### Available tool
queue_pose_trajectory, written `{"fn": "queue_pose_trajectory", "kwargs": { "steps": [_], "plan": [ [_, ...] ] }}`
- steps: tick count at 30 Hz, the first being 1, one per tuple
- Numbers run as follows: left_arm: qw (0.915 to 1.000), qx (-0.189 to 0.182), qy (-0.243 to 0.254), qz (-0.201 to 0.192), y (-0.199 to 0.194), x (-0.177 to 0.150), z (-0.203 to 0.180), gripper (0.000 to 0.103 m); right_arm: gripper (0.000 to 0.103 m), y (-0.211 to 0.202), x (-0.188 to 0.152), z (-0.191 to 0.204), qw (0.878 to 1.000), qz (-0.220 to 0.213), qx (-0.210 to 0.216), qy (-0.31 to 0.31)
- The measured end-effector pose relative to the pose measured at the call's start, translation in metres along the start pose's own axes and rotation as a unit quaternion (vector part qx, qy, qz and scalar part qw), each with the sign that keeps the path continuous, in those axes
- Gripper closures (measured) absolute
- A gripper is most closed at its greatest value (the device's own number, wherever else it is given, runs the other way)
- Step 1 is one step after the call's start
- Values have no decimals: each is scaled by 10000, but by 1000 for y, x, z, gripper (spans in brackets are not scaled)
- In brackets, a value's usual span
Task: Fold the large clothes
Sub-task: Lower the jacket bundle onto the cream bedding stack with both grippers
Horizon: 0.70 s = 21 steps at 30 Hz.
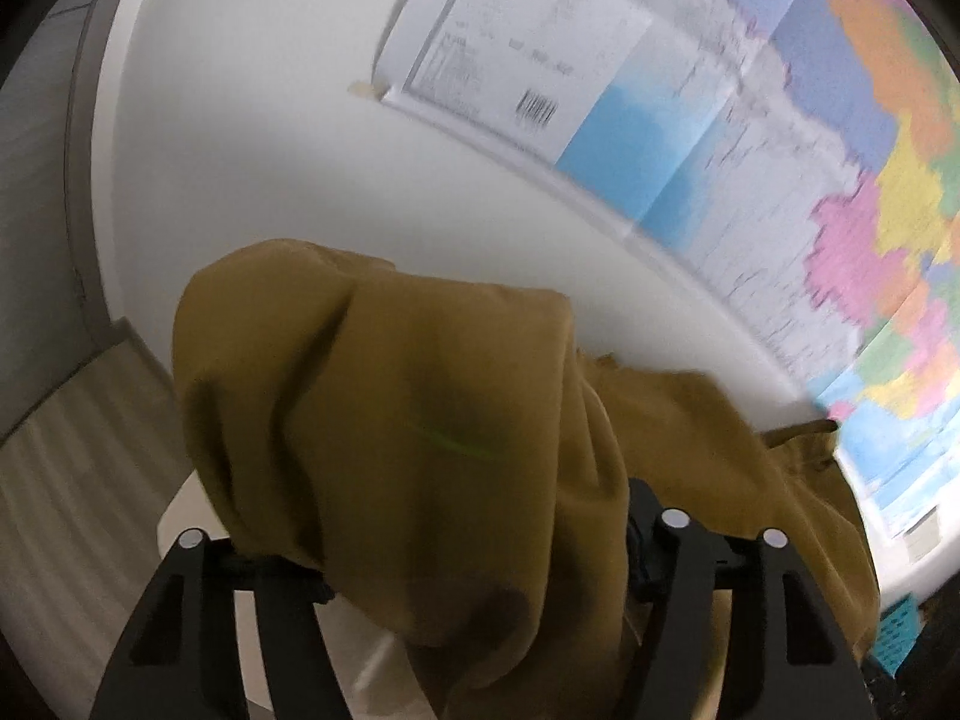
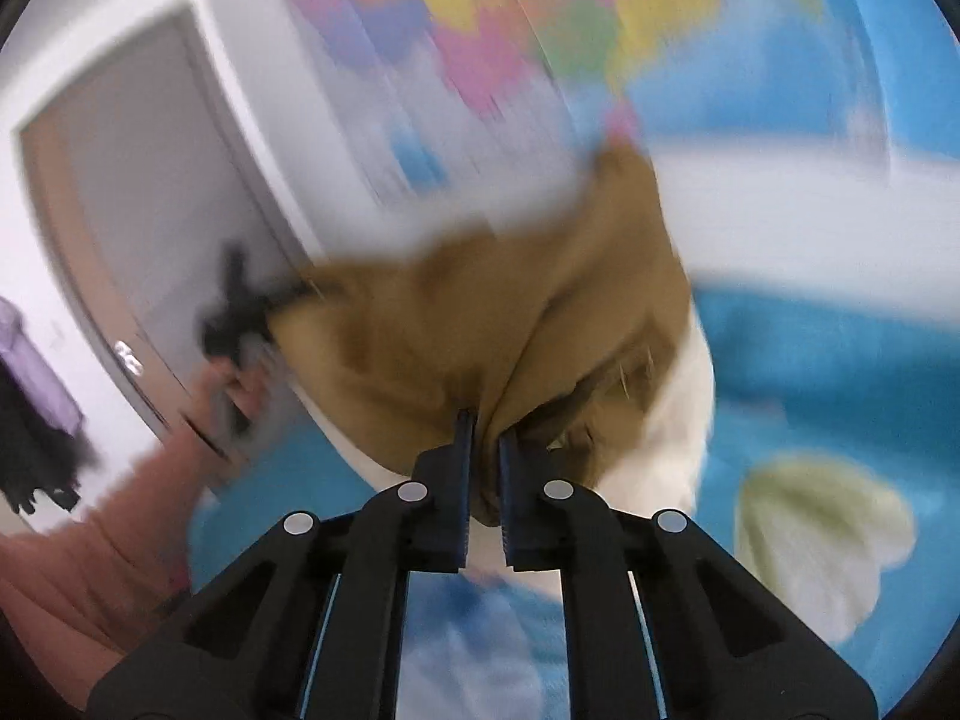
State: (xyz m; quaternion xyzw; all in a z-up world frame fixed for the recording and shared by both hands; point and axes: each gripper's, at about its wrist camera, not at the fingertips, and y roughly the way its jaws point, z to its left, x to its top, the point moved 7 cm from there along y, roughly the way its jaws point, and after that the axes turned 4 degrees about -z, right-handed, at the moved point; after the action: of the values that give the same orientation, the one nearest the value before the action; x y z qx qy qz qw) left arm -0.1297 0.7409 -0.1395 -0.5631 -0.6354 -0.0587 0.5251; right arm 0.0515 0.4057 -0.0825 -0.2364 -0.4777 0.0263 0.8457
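A mustard-brown garment (image 1: 420, 408) is held up in the air between both grippers. In the left wrist view it drapes over my left gripper (image 1: 480, 594) and hides the fingertips; the cloth is bunched between the black fingers. In the right wrist view my right gripper (image 2: 485, 426) is shut on a pinched fold of the same garment (image 2: 480, 324), which has a white part (image 2: 660, 450) hanging at the right. The left gripper (image 2: 240, 318) shows far left, holding the cloth's other end. The view is motion-blurred.
A coloured wall map (image 1: 840, 192) hangs on the white wall (image 1: 240, 150). A grey door (image 2: 138, 192) is at the left. A blue patterned surface (image 2: 840, 372) with white shapes lies below. The person's pink-sleeved arm (image 2: 108, 540) is at lower left.
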Motion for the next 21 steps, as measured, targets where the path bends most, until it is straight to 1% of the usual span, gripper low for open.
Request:
{"fn": "queue_pose_trajectory", "kwargs": {
  "steps": [1,2,3,4,6,8,10,12,15,16,17,18,19,20,21],
  "plan": [
    [9998,171,-83,83,6,-5,7,28,90,4,-4,-2,10000,91,-16,1],
    [9996,201,-146,133,8,-8,11,26,84,4,-4,-4,9999,67,-90,54],
    [9994,222,-208,166,9,-11,14,24,73,2,-4,-6,9999,49,-82,129],
    [9990,344,-222,162,6,-12,17,21,71,1,-3,-6,9998,71,-59,169],
    [9986,527,13,88,-2,-12,14,21,65,-4,1,-7,9997,119,-178,138],
    [9968,760,234,25,-13,-13,13,17,64,-15,8,-5,9994,54,-348,-53],
    [9965,792,243,-98,-30,-12,11,16,64,-26,18,-6,9985,-112,-501,-178],
    [9950,918,273,-300,-50,-12,10,16,64,-37,34,-1,9971,-373,-563,-351],
    [9906,1054,497,-716,-84,-13,1,16,62,-42,56,11,9946,-579,-619,-602],
    [9891,1079,589,-814,-92,-12,-4,16,61,-39,62,17,9936,-602,-641,-715],
    [9883,994,735,-893,-100,-14,-14,16,59,-36,68,21,9922,-640,-697,-808],
    [9882,895,858,-894,-103,-15,-23,16,54,-29,75,26,9913,-654,-706,-895],
    [9869,793,1087,-887,-106,-19,-37,16,52,-22,79,29,9917,-618,-655,-922],
    [9855,752,1235,-890,-107,-23,-48,16,53,-15,83,31,9917,-610,-656,-921],
    [9850,685,1336,-855,-105,-26,-56,16,52,-6,87,34,9916,-599,-670,-929]
  ]
}}
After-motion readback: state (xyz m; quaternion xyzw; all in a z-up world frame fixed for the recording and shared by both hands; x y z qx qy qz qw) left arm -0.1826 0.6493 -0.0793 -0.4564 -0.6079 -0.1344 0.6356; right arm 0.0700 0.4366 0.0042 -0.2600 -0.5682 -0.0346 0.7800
